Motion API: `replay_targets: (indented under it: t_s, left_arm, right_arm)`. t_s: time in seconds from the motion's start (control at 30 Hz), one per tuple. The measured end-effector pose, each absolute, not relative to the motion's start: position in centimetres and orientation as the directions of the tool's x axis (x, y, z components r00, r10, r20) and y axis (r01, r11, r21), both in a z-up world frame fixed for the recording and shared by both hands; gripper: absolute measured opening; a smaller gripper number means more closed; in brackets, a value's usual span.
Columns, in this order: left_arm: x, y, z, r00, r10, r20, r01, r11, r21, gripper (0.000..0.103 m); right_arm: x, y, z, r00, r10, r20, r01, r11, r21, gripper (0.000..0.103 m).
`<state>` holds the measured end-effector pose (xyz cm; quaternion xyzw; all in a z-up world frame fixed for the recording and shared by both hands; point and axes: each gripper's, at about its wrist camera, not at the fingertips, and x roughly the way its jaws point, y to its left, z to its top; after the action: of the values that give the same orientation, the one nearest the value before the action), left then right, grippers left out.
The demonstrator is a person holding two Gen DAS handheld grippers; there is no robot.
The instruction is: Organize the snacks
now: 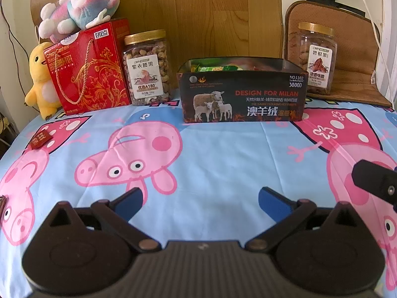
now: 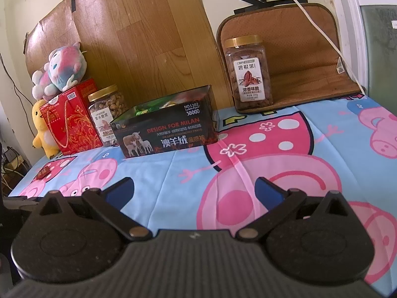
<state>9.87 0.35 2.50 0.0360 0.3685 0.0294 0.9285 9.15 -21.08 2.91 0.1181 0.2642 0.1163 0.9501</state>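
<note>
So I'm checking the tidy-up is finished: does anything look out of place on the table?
Yes. A small red packet lies alone on the cartoon tablecloth, near its left edge, apart from the black box that holds the other snacks. Both grippers are open and empty. The two nut jars stand upright with lids on, nothing spilled.

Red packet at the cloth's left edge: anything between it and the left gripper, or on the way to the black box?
Nothing visible. Bare cloth separates the open left gripper from the red packet, and the packet from the black box.
</note>
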Motion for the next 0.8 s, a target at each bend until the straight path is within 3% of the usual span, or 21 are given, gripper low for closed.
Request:
replay_targets:
  t_s: [0.8]
  left_arm:
    - [9.96, 0.5, 2.06, 0.706, 0.072, -0.705, -0.023, 0.997, 0.079, 0.103]
  right_arm:
    - [9.2, -20.94, 2.59, 0.827, 0.287, -0.484, -0.159, 0.944, 0.288, 0.103]
